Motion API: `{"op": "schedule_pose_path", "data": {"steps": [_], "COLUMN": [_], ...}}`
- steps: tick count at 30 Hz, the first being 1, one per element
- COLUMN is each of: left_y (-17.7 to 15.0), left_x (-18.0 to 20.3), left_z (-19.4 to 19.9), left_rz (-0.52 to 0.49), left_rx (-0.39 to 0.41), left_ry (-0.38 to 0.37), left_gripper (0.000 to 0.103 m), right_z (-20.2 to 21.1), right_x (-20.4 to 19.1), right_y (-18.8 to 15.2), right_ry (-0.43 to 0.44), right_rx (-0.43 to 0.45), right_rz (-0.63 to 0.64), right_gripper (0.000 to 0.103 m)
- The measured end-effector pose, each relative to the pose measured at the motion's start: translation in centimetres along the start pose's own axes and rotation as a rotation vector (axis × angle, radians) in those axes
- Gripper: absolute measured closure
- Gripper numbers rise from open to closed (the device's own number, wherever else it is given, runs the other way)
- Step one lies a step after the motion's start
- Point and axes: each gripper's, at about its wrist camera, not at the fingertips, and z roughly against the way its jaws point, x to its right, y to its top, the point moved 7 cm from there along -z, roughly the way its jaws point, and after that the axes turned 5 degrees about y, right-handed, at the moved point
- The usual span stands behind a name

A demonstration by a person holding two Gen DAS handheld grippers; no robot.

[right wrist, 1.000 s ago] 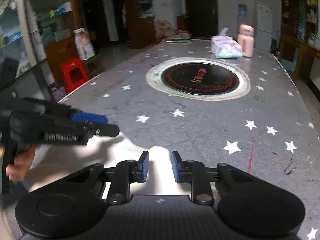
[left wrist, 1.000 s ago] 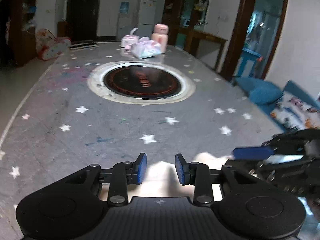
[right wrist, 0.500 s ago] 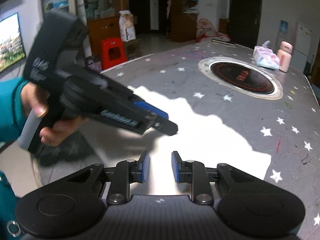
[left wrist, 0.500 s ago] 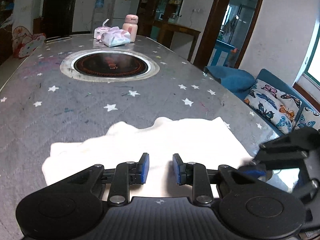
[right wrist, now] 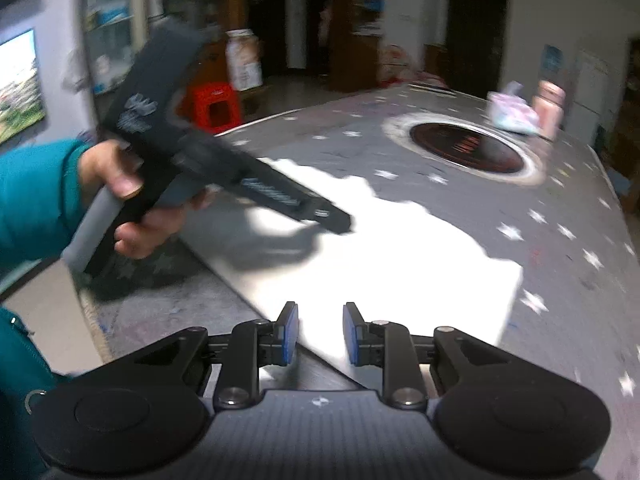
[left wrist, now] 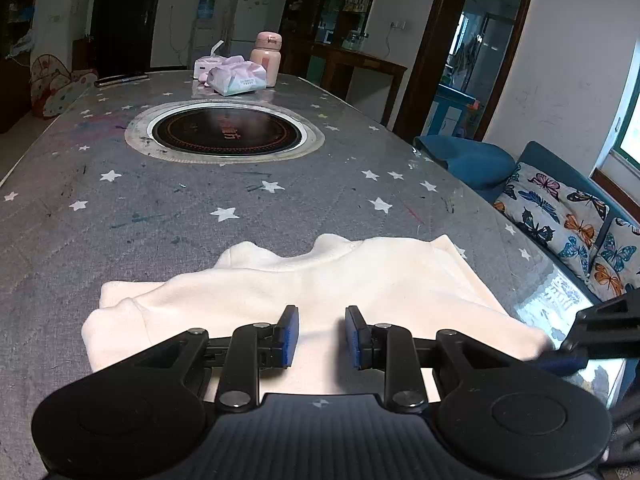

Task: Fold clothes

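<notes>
Covering the long table [left wrist: 120, 216] is a grey cloth printed with white stars, marked with pen scribbles and stains. A round black induction hob [left wrist: 226, 134] with a pale metal ring is set into the middle. At the far end stand a pink flask [left wrist: 267, 58] and a soft tissue pack [left wrist: 238, 78], close together. Room: dark wooden doors, white fridge [left wrist: 250, 16] on the back wall, blue sofa with butterfly-print cushion [left wrist: 560, 216] to the right of the table; in the right wrist view a red plastic stool [right wrist: 212, 104] on the floor to the left.

Cream garment [left wrist: 320, 280] lies flat at the near end of the table, fleecy, soft-edged, with a folded layer and a rounded lump at its left side. In the right wrist view it is overexposed, plain white.

Left gripper [left wrist: 318, 334]: blue-padded fingers parted to a moderate gap, nothing between them, poised just over the garment's near part; contact cannot be told. A hand [right wrist: 124, 200] in a teal sleeve [right wrist: 36, 196] holds its handle.

Right gripper [right wrist: 316, 332]: fingers likewise apart by a moderate gap, empty, over the garment's near edge by the table rim. Right wrist view is motion-blurred.
</notes>
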Motion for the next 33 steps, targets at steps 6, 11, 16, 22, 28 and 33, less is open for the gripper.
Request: {"op": "schedule_pose_path", "data": {"steps": [6,11,16,22,28,33], "left_y": [0.1,0.3,-0.8,-4.1,-5.8,-6.7], "left_x": [0.2,0.5,1.6,1.2,-1.1,-3.2], "left_z": [0.6,1.9,5.1,8.0,9.1,9.2], "left_rz": [0.0,-0.003,-0.036,-0.002,0.087,0.209], "left_rx": [0.007,0.028,0.055,0.027,0.012,-0.008], "left_ry": [-0.006,-0.022,-0.064,-0.078,-0.037,-0.016], "left_gripper": [0.075,0.074,0.074,0.074,0.075,0.077], "right_z": [1.1,2.8,1.4,-0.7,-0.6,-0.7], "right_x": [2.6,3.4,4.5,6.0,5.9,5.8], "right_y": [-2.3,-0.6,1.2,0.0,-0.1,-0.1], "right_ry": [-0.045,-0.037,-0.043,-0.06,-0.067,-0.07], "right_rx": [-0.048,0.024,0.065,0.032,0.024,0.02], "right_rz": [-0.104,-0.133,-0.159,-0.218,-0.206,-0.202], "right_gripper": [0.08,0.08,0.08,0.08,0.08,0.08]}}
